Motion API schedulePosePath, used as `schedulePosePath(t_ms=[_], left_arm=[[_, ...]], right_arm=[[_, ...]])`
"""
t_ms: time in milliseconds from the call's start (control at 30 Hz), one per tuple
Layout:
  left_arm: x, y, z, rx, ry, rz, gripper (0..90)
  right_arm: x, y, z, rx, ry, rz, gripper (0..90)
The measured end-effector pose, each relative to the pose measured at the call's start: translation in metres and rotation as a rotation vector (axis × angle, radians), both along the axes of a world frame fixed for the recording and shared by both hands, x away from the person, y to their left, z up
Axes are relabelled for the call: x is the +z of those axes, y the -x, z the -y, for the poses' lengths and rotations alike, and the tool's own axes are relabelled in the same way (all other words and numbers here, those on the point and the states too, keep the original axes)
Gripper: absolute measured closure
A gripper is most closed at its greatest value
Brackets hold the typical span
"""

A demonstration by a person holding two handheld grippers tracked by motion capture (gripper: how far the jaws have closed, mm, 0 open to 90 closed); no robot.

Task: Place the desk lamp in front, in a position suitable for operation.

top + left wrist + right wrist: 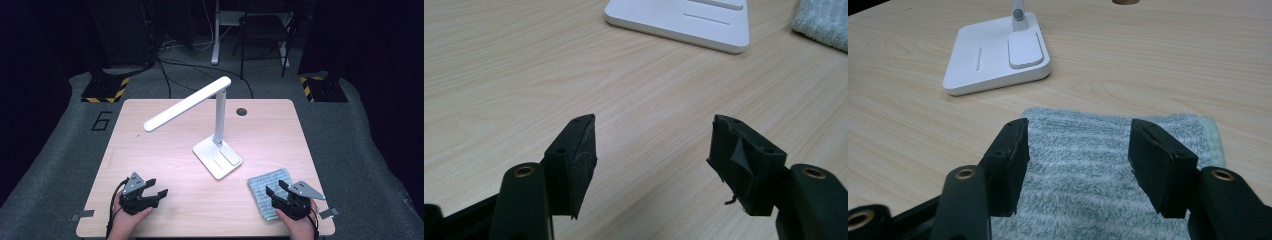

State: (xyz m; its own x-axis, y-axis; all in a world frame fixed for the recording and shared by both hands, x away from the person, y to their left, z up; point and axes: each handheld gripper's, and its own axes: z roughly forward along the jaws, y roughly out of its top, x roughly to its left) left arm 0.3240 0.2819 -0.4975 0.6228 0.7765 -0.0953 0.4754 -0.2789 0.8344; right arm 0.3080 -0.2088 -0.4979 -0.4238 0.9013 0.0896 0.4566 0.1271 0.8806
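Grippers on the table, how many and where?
2. The black two-jaw left gripper sits at the near left of the light wooden table, jaws open. The black two-jaw right gripper is near right, open over the grey-green striped towel.

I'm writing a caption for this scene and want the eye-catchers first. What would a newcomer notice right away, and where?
A white desk lamp stands near the middle of the wooden table, its long head stretched out toward the far left. At the near right, a folded grey-green towel lies flat, and the right claw hovers over it with jaws apart. The left claw sits open over bare wood at the near left.
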Motion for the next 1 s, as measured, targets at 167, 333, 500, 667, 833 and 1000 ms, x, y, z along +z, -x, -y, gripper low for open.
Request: schedulePosePath(t_ms=[167,333,500,667,833,1000], left_arm=[[0.003,0.004,0.000,-0.003,0.019,0.007,36.6],[0.002,0.007,-0.003,-0.002,0.015,0.006,38.0],[0.004,0.008,-0.003,-0.013,0.004,0.015,39.0],[0.013,0.008,0.005,-0.025,0.010,-0.006,42.0],[0.031,0.004,0.011,-0.023,0.036,-0.006,45.2],[0.043,-0.008,0.018,-0.023,0.086,-0.020,45.5]], right_arm=[[0.001,0.002,-0.002,0.002,0.013,0.006,41.2],[0.002,0.001,-0.003,-0.001,0.010,0.009,41.0],[0.005,0.001,-0.006,0.002,0.031,0.018,42.7],[0.016,0.006,-0.008,-0.023,0.038,0.019,45.5],[0.025,0.001,-0.010,-0.005,0.047,-0.006,46.8],[0.041,-0.002,-0.018,0.039,0.055,-0.043,46.5]])
